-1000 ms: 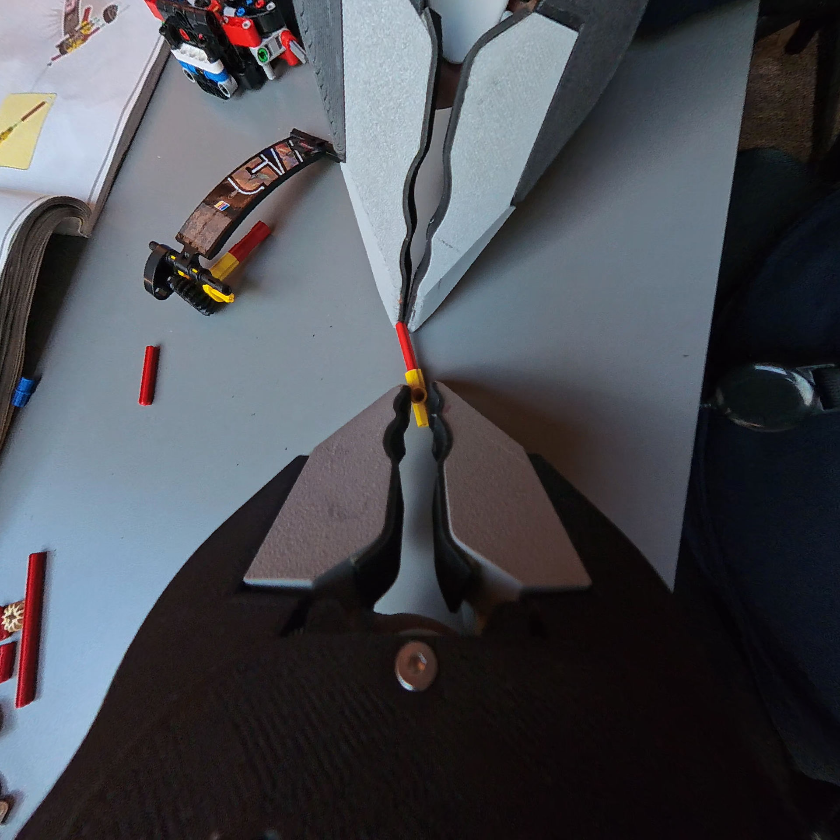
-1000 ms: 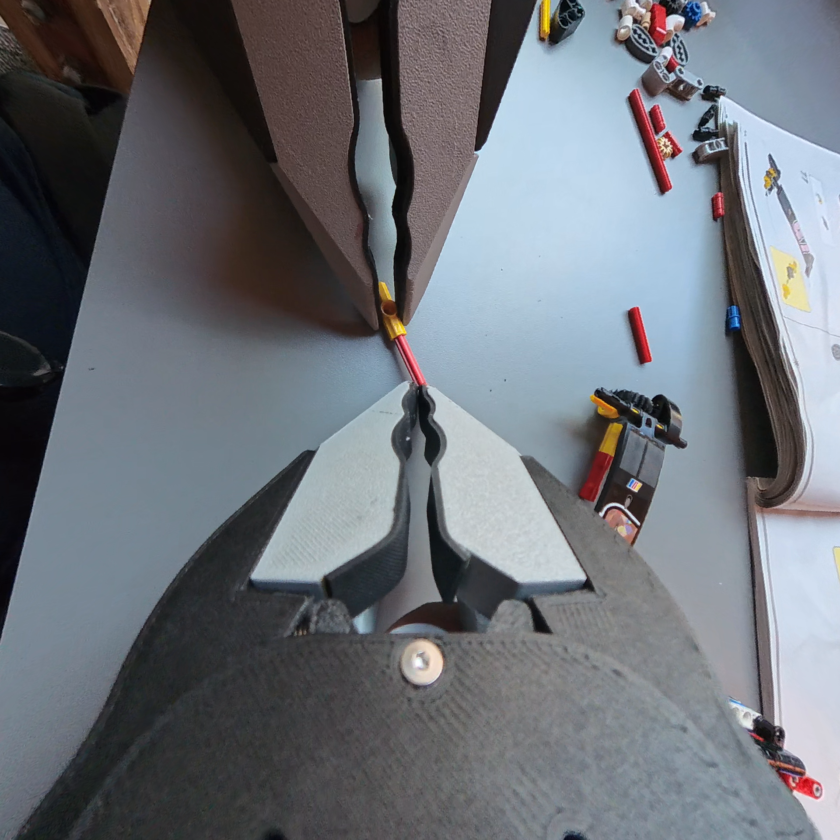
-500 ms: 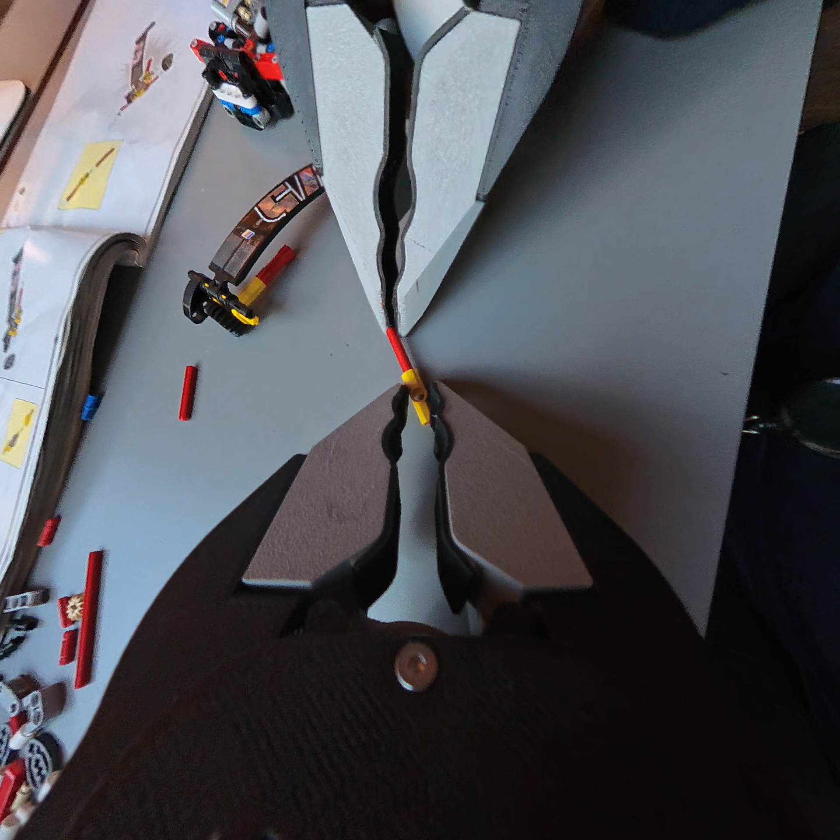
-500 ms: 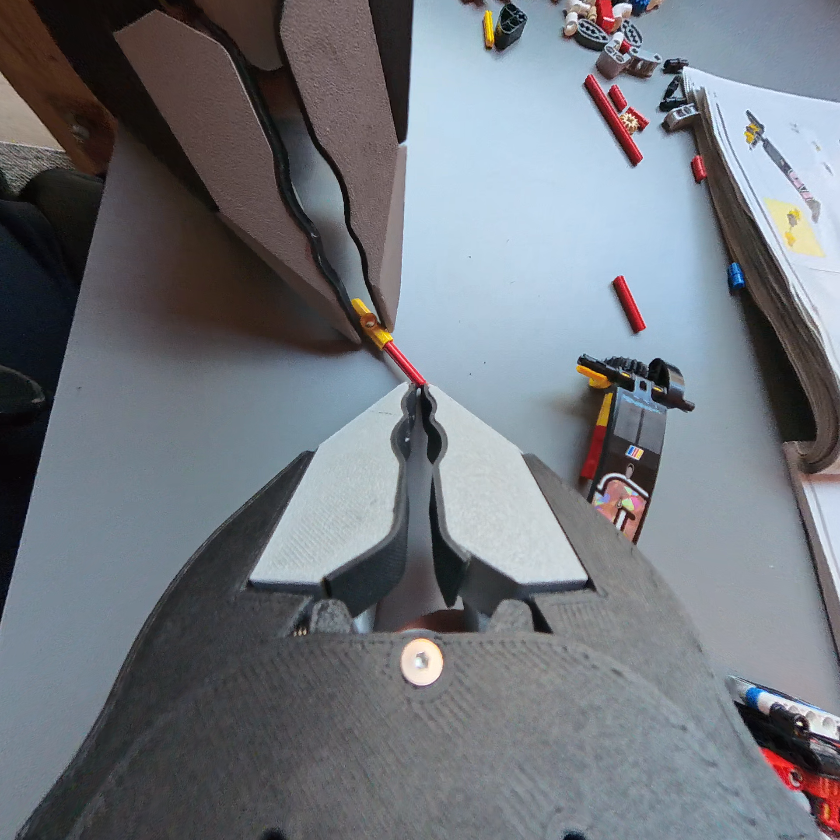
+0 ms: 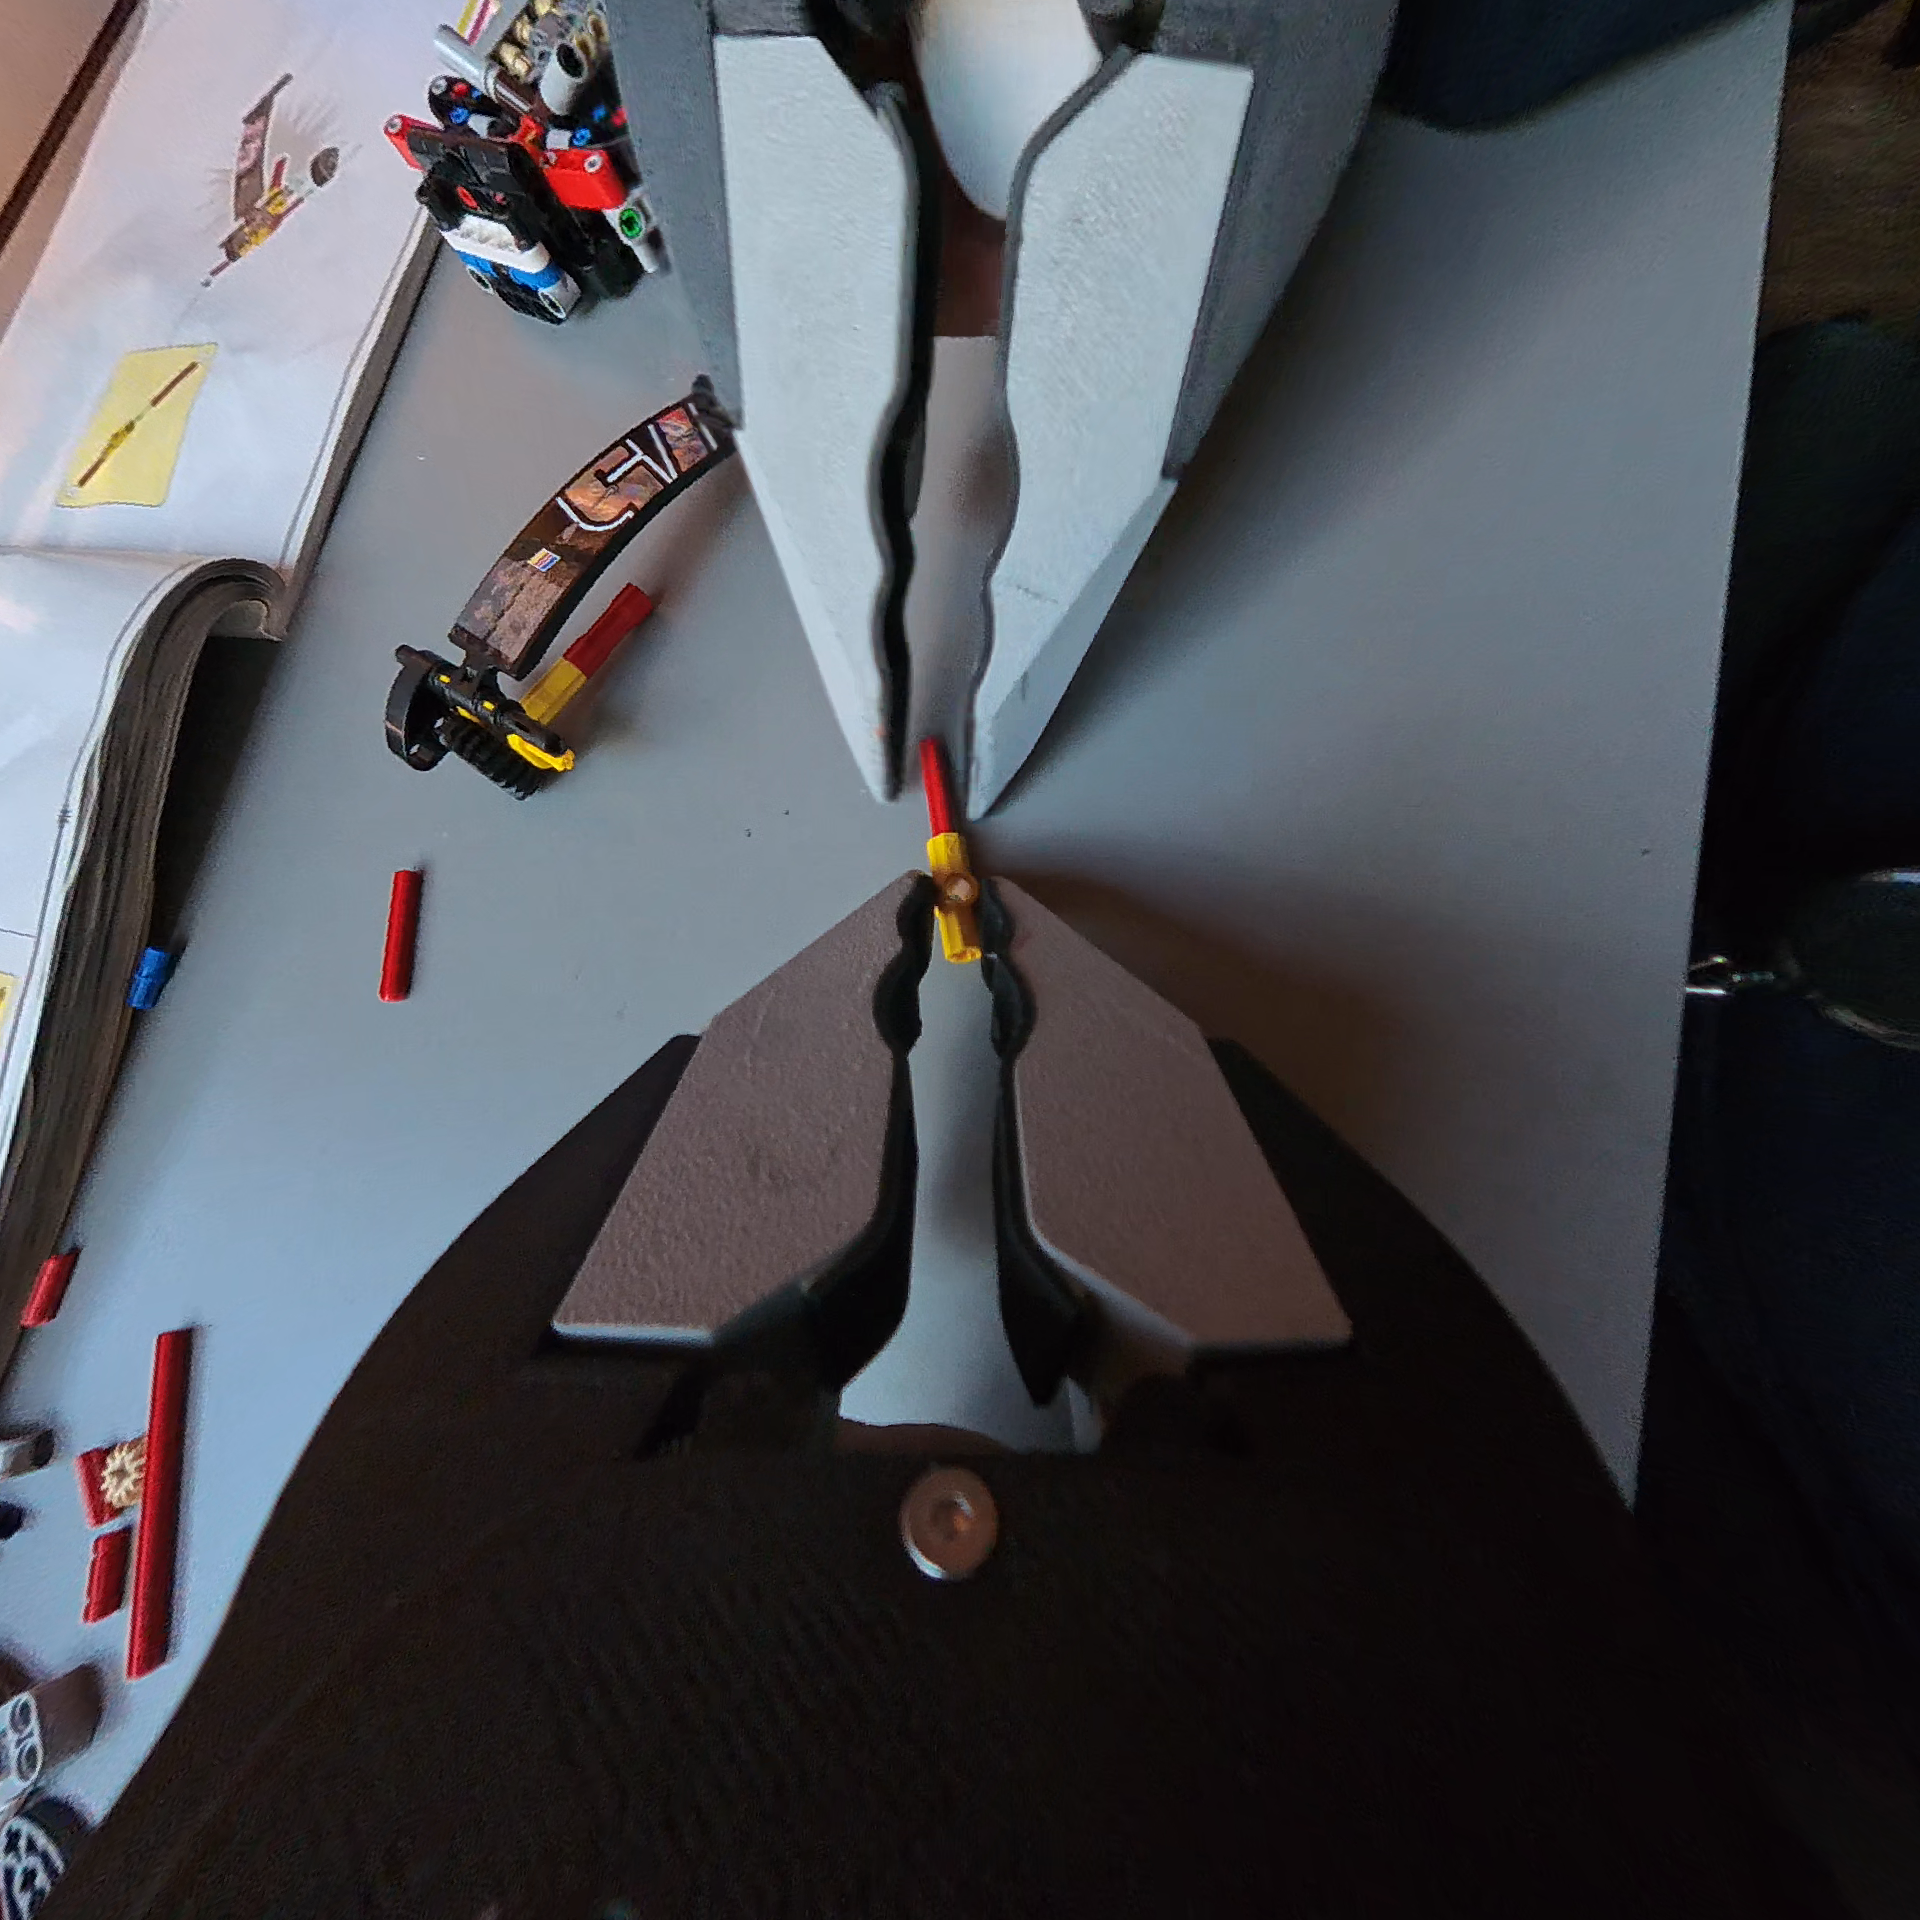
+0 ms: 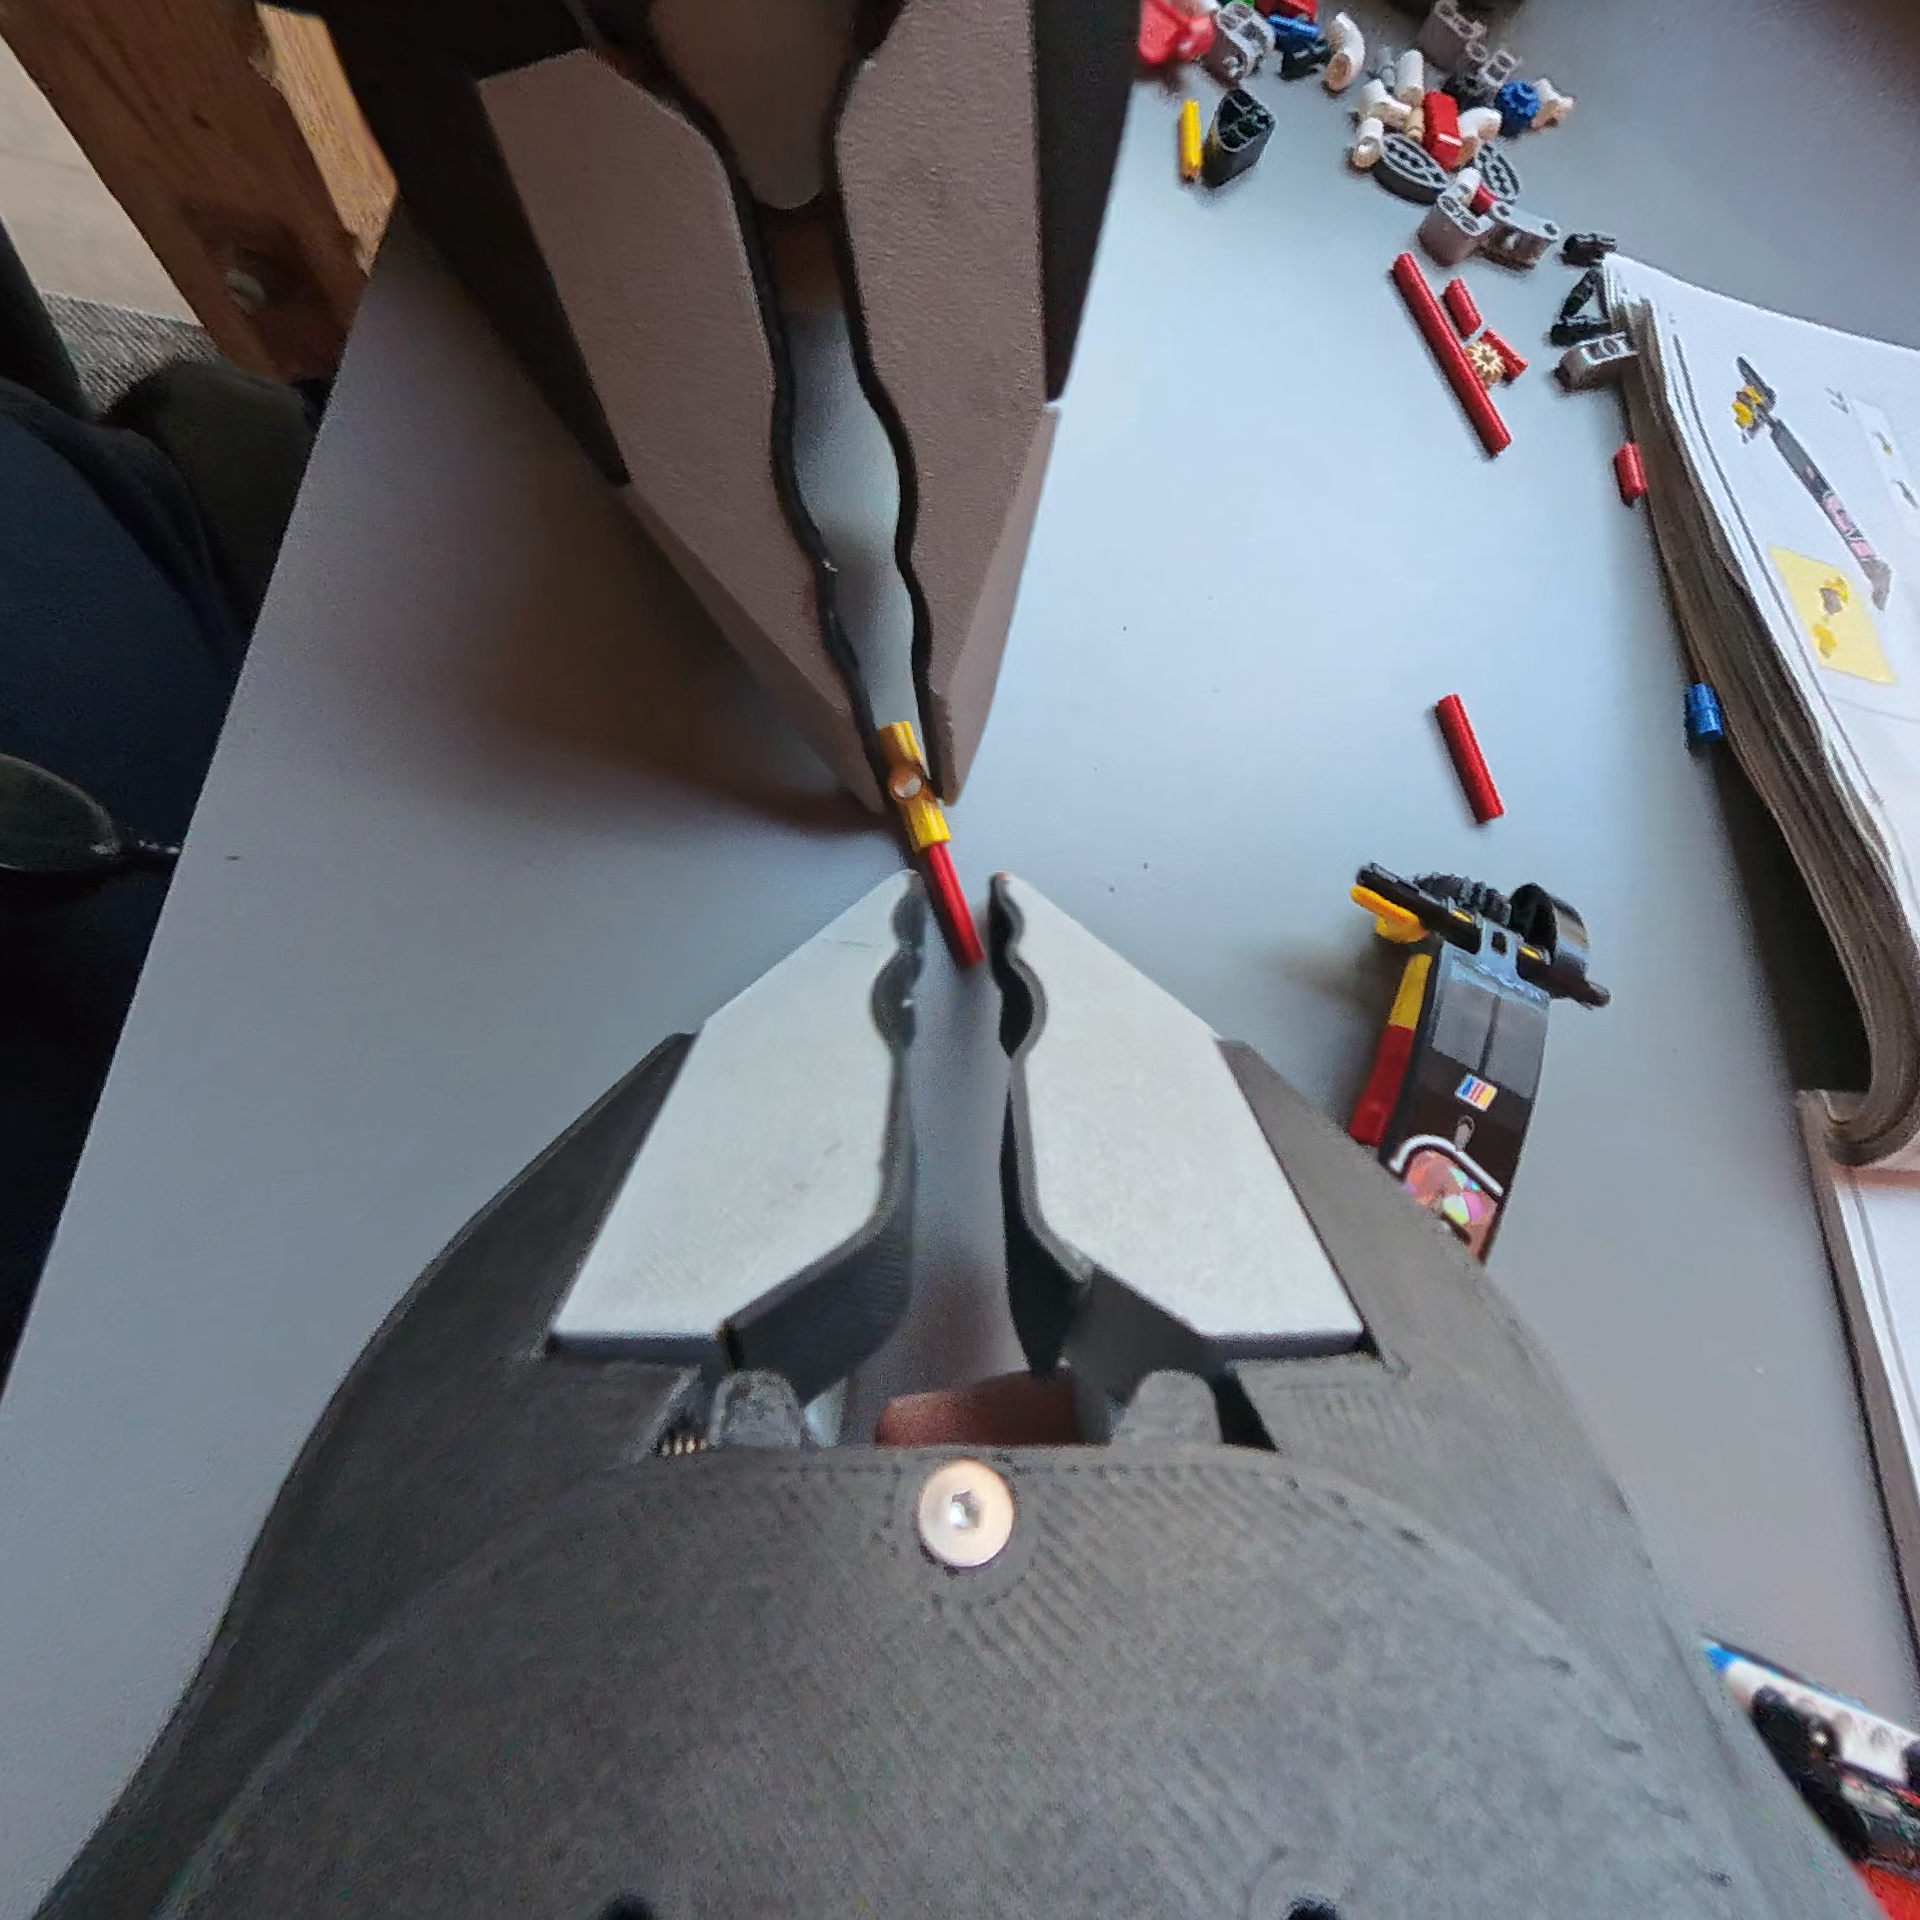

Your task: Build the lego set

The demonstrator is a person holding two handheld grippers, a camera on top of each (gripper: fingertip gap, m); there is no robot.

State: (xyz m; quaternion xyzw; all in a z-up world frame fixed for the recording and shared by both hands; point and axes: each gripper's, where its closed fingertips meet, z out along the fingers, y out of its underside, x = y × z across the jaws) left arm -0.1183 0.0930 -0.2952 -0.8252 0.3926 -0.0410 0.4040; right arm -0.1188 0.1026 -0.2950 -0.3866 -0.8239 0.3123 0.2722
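Observation:
My left gripper (image 5: 951, 899) is shut on a small yellow connector (image 5: 954, 906) with a thin red axle (image 5: 935, 790) sticking out of its far end, held over the grey table (image 5: 1351, 727). My right gripper (image 6: 956, 888) faces it tip to tip and is open. The red axle (image 6: 951, 904) stands between the right pads with a gap on each side. The right wrist view shows the connector (image 6: 909, 784) pinched at the tips of the left gripper (image 6: 912, 795). The left wrist view shows the right gripper (image 5: 932, 795) parted around the axle's end.
A black curved panel assembly (image 5: 540, 603) with a red and yellow rod lies on the table's left. Near it are a loose red axle (image 5: 400, 935), an open instruction booklet (image 5: 156, 416) and a red and black model (image 5: 530, 208). Small parts (image 6: 1434, 135) are piled at the far end. My two grippers' fingertips are within a few centimetres of each other.
My right gripper was shut on the red axle and has opened, letting it go. My left gripper has kept hold of the yellow connector throughout.

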